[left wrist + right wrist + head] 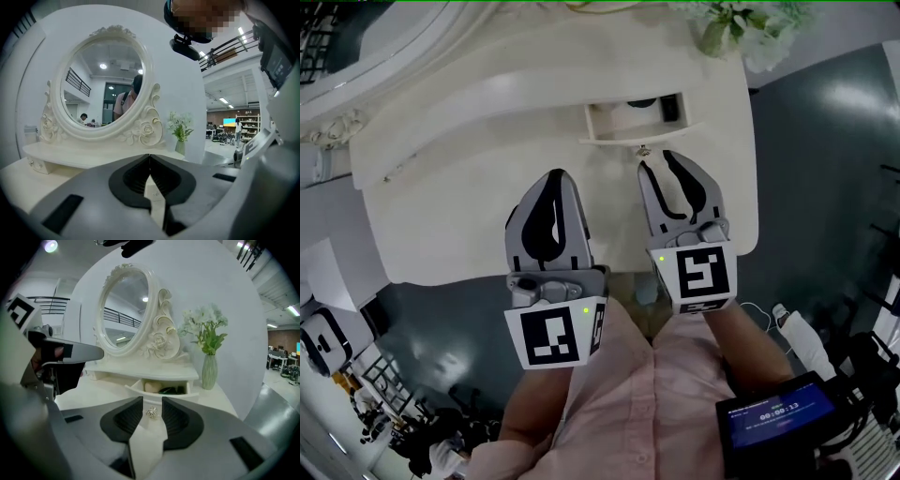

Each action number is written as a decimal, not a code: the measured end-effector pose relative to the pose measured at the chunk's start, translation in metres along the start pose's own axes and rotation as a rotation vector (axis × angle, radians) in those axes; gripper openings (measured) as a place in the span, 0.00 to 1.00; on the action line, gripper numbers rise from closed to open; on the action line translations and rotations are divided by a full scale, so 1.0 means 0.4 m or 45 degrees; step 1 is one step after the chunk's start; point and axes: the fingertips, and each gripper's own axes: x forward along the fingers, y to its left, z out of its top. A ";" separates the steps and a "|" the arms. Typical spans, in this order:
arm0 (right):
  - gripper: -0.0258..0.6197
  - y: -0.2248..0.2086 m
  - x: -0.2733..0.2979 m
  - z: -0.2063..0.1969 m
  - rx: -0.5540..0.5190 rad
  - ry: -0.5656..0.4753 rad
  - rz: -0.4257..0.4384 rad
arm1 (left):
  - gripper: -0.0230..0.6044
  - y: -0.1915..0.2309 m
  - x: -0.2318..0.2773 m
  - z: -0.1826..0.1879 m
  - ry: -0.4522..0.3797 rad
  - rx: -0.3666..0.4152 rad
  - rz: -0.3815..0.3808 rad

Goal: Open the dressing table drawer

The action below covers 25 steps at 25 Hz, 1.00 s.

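Observation:
The white dressing table has a small drawer standing pulled out under its back shelf, with a pale thing and a dark thing inside. In the right gripper view the drawer shows a small sparkling knob on its front. My right gripper is open, its black pads on either side of the knob without pressing it. In the head view my right gripper sits just in front of the knob. My left gripper is shut and empty over the tabletop, left of the drawer.
An oval mirror in a carved white frame stands on the shelf. A vase of white flowers sits right of the drawer, near the table's right edge. A small screen device hangs at my lower right.

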 end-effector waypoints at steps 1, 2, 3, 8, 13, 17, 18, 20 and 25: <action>0.23 -0.001 -0.016 0.023 -0.002 -0.033 0.006 | 0.07 -0.007 -0.006 0.020 -0.022 0.013 0.008; 0.23 -0.002 -0.030 0.049 -0.009 -0.071 0.017 | 0.07 -0.013 -0.011 0.041 -0.046 0.026 0.021; 0.23 -0.003 -0.045 0.076 -0.017 -0.111 0.032 | 0.07 -0.016 -0.017 0.062 -0.068 0.036 0.038; 0.21 0.024 -0.156 0.225 -0.039 -0.306 0.159 | 0.07 -0.030 -0.083 0.174 -0.171 0.029 0.114; 0.11 0.070 -0.271 0.415 -0.096 -0.546 0.232 | 0.07 -0.058 -0.131 0.291 -0.323 0.041 0.138; 0.08 0.089 -0.329 0.492 -0.167 -0.629 0.207 | 0.07 -0.081 -0.153 0.350 -0.391 0.059 0.143; 0.08 0.090 -0.336 0.503 -0.189 -0.644 0.197 | 0.07 -0.084 -0.154 0.358 -0.402 0.063 0.143; 0.08 0.091 -0.347 0.514 -0.219 -0.669 0.179 | 0.07 -0.090 -0.157 0.371 -0.420 0.077 0.142; 0.07 0.076 -0.357 0.522 -0.233 -0.689 0.141 | 0.07 -0.100 -0.170 0.386 -0.462 0.088 0.148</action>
